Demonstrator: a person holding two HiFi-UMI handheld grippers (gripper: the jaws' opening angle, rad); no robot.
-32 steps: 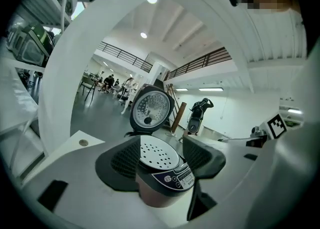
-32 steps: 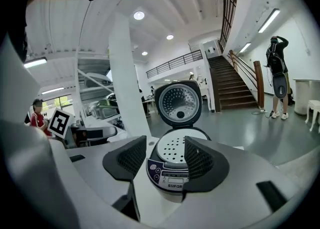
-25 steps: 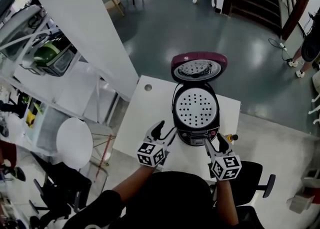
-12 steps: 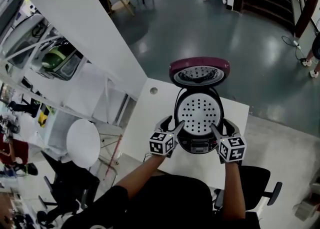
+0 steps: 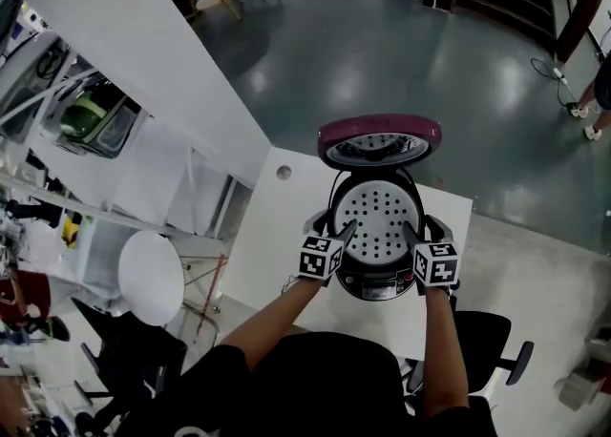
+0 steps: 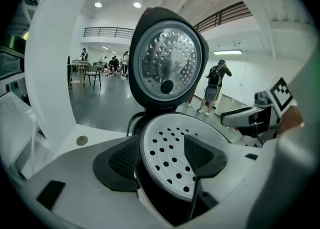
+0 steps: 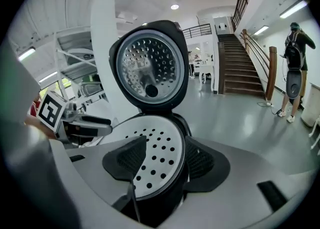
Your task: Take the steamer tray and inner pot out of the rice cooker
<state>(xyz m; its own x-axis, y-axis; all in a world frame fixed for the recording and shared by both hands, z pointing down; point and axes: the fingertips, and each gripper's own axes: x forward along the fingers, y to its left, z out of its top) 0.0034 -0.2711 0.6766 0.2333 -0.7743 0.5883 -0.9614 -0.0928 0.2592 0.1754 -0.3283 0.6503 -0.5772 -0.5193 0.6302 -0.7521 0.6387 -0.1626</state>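
The rice cooker [image 5: 377, 282] stood on the white tabletop [image 5: 272, 235], toward its far edge, with its maroon lid [image 5: 379, 139] swung up at the far side. The steamer tray [image 5: 377, 220], a white disc pierced with round holes, sat level in the mouth of the cooker. It covered the opening, so the inner pot beneath it could not be seen.

The left gripper [image 5: 331, 230] was at the cooker's left rim and the right gripper [image 5: 425, 232] at its right rim, both pointing down and away from the person.

In the left gripper view, the left gripper's jaws had just been opening and stood wide apart. The tray's left edge and the cooker wall lay between them, one pad over the holes and the other outside the body. Neither pad pressed on anything.

In the right gripper view, the right gripper's jaws were likewise spread wide across the tray's right edge. One pad was above the tray and one beyond the cooker's rim, gripping nothing.

A small round hole [image 5: 284, 172] marked the tabletop to the left of the lid.
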